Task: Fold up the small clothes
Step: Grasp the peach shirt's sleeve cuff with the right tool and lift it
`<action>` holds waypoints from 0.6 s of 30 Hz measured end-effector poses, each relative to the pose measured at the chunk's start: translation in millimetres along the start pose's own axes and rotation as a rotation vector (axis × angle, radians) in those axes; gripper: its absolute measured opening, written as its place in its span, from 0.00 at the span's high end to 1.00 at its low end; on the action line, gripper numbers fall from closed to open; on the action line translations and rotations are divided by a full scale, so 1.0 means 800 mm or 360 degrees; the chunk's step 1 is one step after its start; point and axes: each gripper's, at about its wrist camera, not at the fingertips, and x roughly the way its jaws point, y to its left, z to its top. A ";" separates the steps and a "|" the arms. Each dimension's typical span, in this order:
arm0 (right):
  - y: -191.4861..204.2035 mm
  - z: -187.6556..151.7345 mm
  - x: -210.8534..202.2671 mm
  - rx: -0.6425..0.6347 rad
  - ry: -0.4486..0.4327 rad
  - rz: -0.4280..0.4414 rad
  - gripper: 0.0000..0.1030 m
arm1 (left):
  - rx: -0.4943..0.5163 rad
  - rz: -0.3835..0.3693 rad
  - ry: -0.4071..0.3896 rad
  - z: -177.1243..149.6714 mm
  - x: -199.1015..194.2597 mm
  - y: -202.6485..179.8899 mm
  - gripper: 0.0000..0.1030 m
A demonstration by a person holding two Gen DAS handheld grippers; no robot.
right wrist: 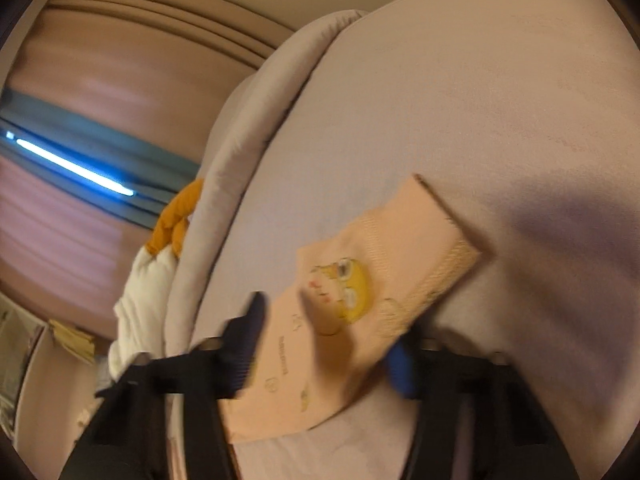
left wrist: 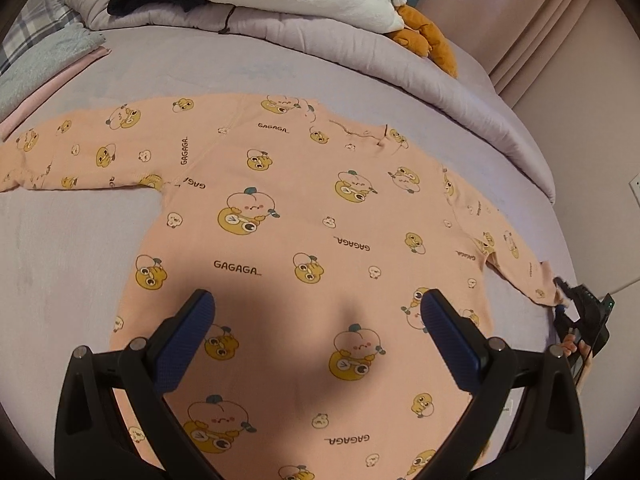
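Shirt [left wrist: 304, 248] spread flat on bed [left wrist: 80, 248], sleeves out. Left gripper [left wrist: 316, 316] hovers over hem, jaws wide open, empty. Right gripper [right wrist: 328, 344] at right cuff [right wrist: 384, 280], jaws open astride it. Pinch cuff squarely, carry sleeve inward across chest, keep body unwrinkled.

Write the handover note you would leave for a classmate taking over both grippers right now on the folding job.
Left gripper: open, hovering over the lower body of the peach cartoon-print top, holding nothing.
Right gripper: at the right sleeve cuff, fingers either side of the sleeve; the view is blurred, so the grip cannot be confirmed.
Top lies flat on the lilac bed sheet, both sleeves spread out.
Done: garment laid out.
Left: no fold is made yet; probably bring the right sleeve in over the body first, then the other sleeve, then fold the body.
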 end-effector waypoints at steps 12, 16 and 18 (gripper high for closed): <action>0.188 -0.007 -0.008 -0.0570 0.0017 -0.0001 0.93 | -0.0079 0.0068 -0.0035 0.011 -0.018 0.057 0.00; 0.289 -0.038 0.014 -0.0811 0.0061 0.0037 0.93 | -0.0148 0.0097 -0.0042 0.014 -0.030 0.096 0.00; 0.332 -0.064 0.023 -0.0930 0.0088 0.0057 0.93 | -0.0189 0.0109 -0.0057 0.016 -0.038 0.117 0.00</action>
